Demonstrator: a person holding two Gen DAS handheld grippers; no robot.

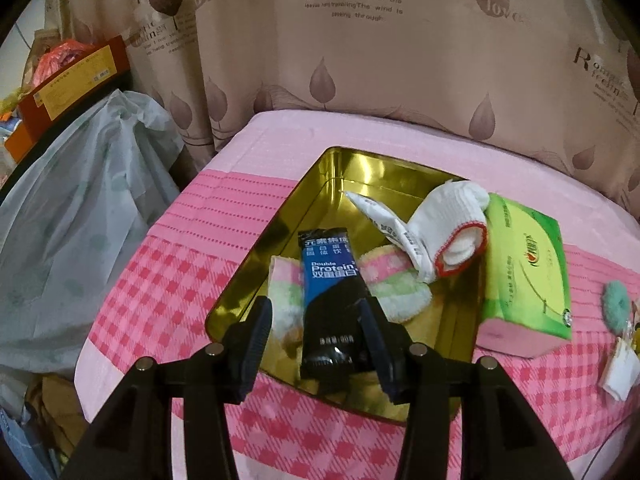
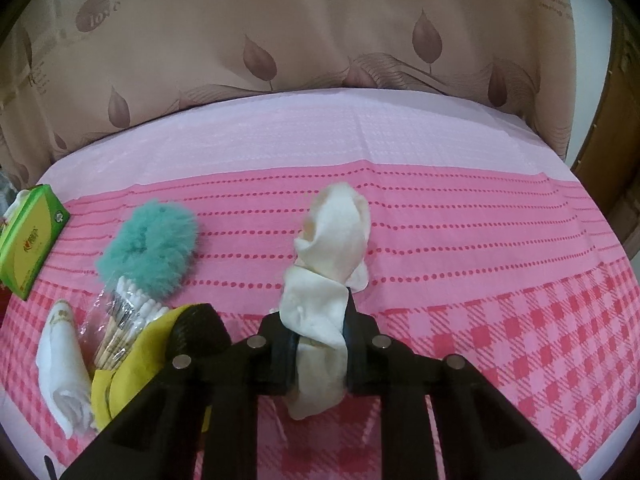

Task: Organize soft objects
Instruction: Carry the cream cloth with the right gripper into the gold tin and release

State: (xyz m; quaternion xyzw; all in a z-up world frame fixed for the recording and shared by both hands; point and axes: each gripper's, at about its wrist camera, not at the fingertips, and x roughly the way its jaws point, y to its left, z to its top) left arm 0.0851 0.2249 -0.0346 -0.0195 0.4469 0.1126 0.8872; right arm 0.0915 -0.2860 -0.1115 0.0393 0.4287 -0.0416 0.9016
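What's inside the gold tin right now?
In the gold tin: a black-and-blue protein sachet lying on a pink-and-green fluffy sock, a white packet, and a red-trimmed white glove draped over the right rim. Anything beneath the sock is hidden.

I'm seeing the black protein pouch (image 1: 329, 300) covering the middle of the pink-green fuzzy sock (image 1: 384, 284) in the gold tin (image 1: 256, 264). The tin's near right corner is hiding behind my left gripper (image 1: 316, 316). The tissue pack (image 2: 28, 236) is getting cut off at the frame edge, and the yellow cloth (image 2: 132, 364) is probably tucked under the right gripper's finger.
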